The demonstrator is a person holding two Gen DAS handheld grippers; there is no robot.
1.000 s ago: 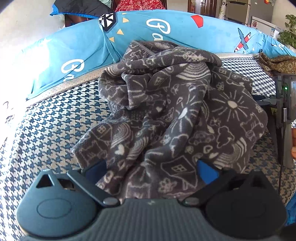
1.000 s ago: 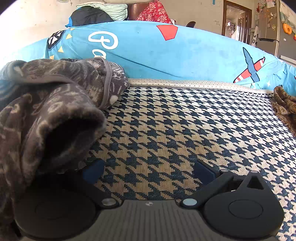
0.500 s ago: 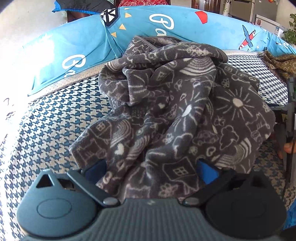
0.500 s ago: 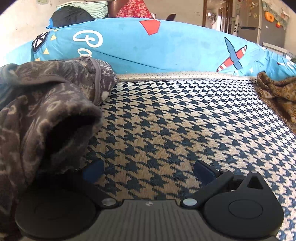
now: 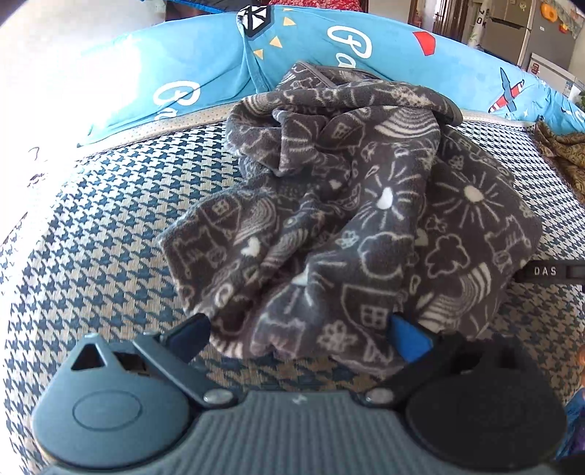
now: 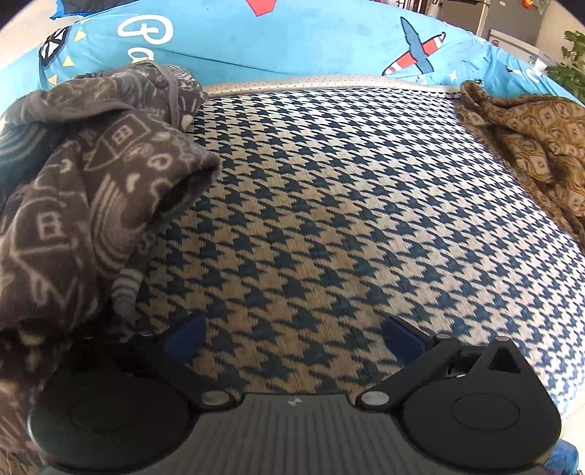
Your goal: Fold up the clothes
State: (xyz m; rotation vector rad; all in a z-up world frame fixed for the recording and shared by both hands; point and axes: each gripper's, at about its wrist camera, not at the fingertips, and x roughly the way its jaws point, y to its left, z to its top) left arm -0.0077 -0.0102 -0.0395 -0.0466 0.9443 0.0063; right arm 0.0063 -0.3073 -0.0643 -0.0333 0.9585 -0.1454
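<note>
A grey fleece garment (image 5: 347,219) with white doodle drawings lies crumpled in a heap on the houndstooth mattress (image 5: 109,237). My left gripper (image 5: 298,338) is open, low in front of the heap, and the garment's near hem lies between its blue-padded fingertips. In the right wrist view the same garment (image 6: 91,190) bulges at the left and hangs over the left side of my right gripper (image 6: 292,336). That gripper is open, with only mattress between its fingers. Its dark body (image 5: 552,272) pokes in beside the heap's right edge.
A long blue printed cushion (image 6: 292,44) runs along the far edge of the mattress (image 6: 347,182). A brown patterned cloth (image 6: 530,146) is bunched at the far right. A fridge (image 5: 512,33) and a potted plant (image 6: 574,69) stand beyond the bed.
The left gripper has drawn back a little, so a strip of mattress now shows under the garment's hem. The right gripper has risen and turned right, bringing the brown cloth into view.
</note>
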